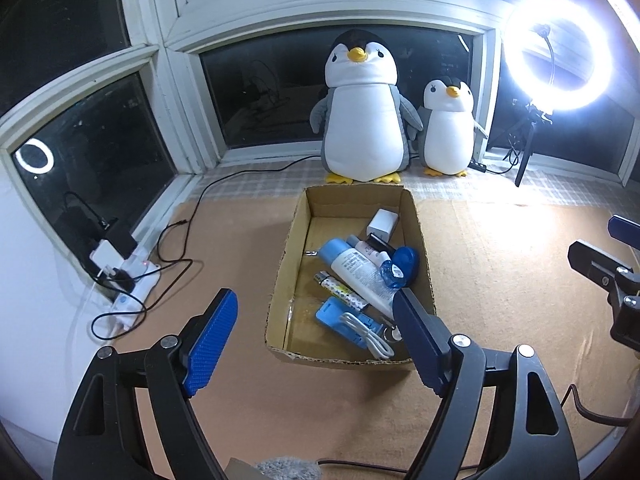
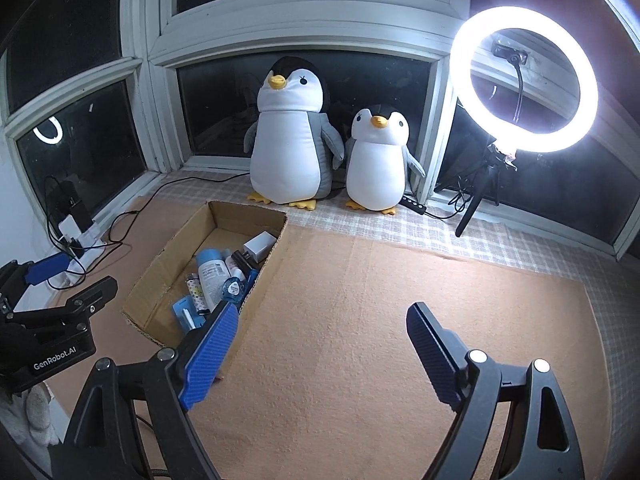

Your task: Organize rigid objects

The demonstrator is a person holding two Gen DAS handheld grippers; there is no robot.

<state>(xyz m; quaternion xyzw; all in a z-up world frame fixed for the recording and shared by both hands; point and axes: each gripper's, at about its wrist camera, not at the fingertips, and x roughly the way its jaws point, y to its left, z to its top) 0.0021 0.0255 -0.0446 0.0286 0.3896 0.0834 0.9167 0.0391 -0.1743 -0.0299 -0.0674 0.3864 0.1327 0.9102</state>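
Cardboard box [image 1: 418, 236] sits on orange mat [image 1: 500, 280], just before the large penguin plush [image 1: 366, 108]. Inside the box: white-blue bottle [image 1: 356, 272], charger block [image 1: 383, 225], blue case with cable [image 1: 340, 320]. Left claw [image 1: 316, 344] spread wide, empty, near box. Right claw [image 2: 322, 356] likewise wide, empty, beside box over mat.

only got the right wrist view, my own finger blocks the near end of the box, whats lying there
Observer: A white cable lies looped on a flat blue case at the near end of the cardboard box.
Operator: is the left gripper carrying anything, i only see its side
Observer: No. The left gripper is open, with nothing between its fingers; it points at the near half of the box.
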